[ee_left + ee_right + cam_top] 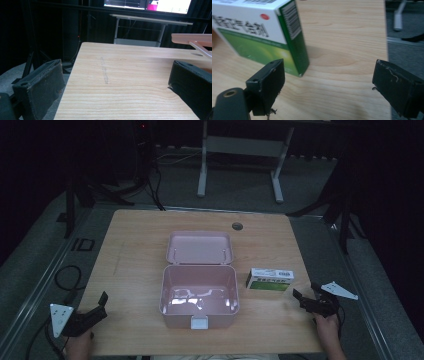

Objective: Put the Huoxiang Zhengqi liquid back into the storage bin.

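Observation:
A pink plastic box (199, 296) stands open in the middle of the table, its lid (200, 248) folded back and its inside bare. A white-and-green carton (270, 279) lies to its right; in the right gripper view the carton (262, 32) is just ahead and left of the jaws. My right gripper (303, 299) is open near the table's right front, a little short of the carton, with nothing between its jaws (327, 85). My left gripper (100, 306) is open at the front left corner, well apart from the box, its jaws spread over bare wood (115, 82).
The wooden table (135, 250) has a round cable hole (237, 226) at the back. The pink lid's edge (192, 38) shows at the right of the left gripper view. A white desk frame (240, 150) stands beyond the table. Cables (65, 280) lie on the floor at left.

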Action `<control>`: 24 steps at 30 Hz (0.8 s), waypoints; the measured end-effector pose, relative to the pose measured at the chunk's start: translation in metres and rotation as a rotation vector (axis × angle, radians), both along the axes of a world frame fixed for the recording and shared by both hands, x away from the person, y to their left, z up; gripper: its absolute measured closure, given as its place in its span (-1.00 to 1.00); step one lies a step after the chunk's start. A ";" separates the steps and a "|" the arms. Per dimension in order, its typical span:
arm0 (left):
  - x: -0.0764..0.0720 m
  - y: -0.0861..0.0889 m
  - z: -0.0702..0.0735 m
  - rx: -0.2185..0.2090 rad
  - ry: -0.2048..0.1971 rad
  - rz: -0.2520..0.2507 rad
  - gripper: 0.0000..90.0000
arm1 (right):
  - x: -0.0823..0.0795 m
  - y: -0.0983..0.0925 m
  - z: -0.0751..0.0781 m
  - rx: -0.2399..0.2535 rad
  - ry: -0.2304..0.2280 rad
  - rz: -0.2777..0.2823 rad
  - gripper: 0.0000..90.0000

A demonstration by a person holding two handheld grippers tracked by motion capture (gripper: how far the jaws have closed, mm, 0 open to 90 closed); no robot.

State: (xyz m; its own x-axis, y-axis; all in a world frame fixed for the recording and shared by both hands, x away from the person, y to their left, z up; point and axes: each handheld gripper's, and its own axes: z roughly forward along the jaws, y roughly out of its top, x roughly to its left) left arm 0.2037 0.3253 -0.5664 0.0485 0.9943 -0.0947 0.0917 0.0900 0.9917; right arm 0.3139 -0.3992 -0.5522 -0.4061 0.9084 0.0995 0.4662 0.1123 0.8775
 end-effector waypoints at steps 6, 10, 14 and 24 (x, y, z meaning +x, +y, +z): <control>0.000 0.000 0.000 0.001 0.000 -0.001 -1.00 | 0.003 0.002 0.000 -0.028 0.039 0.122 -0.76; 0.000 0.000 0.000 0.000 0.000 -0.001 -1.00 | 0.004 0.009 -0.001 -0.097 0.068 0.213 -0.76; 0.000 0.000 0.000 0.000 0.000 -0.002 -1.00 | 0.005 0.012 0.000 -0.136 0.092 0.292 -0.76; 0.000 0.000 0.000 0.003 0.000 0.001 -1.00 | 0.006 0.014 0.005 -0.216 0.148 0.457 -0.74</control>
